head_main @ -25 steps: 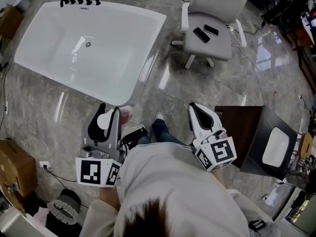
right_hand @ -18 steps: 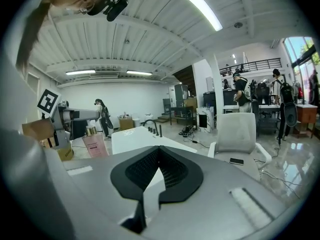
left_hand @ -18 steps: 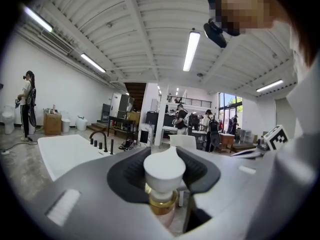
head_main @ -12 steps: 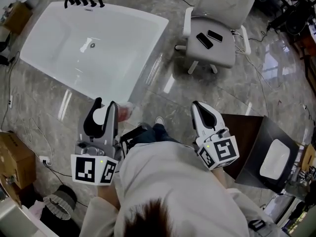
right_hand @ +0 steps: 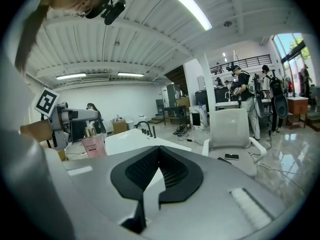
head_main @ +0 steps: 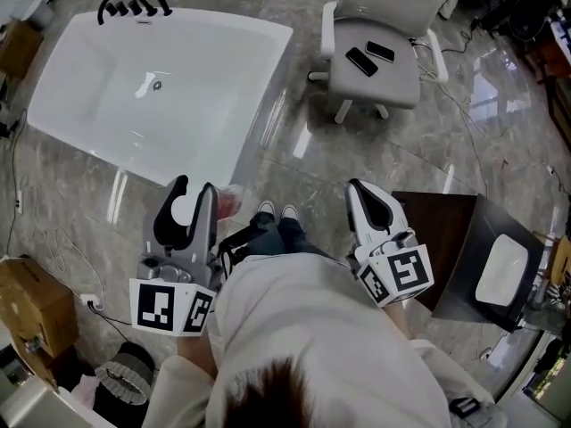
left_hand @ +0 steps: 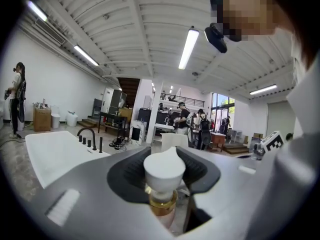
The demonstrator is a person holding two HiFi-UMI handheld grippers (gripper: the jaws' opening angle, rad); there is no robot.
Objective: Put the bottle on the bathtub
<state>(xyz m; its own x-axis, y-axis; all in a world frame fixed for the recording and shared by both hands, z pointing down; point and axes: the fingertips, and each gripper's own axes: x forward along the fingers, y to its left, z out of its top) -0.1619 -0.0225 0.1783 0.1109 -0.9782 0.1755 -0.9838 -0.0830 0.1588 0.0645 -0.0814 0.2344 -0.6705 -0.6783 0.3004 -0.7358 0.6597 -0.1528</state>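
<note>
Left gripper (head_main: 195, 187): jaws are clamped on the white cap of the bottle (left_hand: 164, 170), which hangs upright beneath them. A gold collar and the top of the pink body show below the cap. The rest of the body is cut off by the gripper's own frame in the left gripper view. The right gripper view shows the whole pink body (label print too small to read).

The bottle is in the air, clear of the bathtub (head_main: 243, 119), and sits just off its near corner in the head view.

Right gripper (right_hand: 159, 153): jaw tips are together, with nothing between them.

The hands behind the marker cubes are largely covered by the person's torso (head_main: 312, 346).

A black tap (head_main: 132, 3) stands at the bathtub's far end. A chair (head_main: 385, 86) beyond carries two phones (head_main: 362, 61).
</note>
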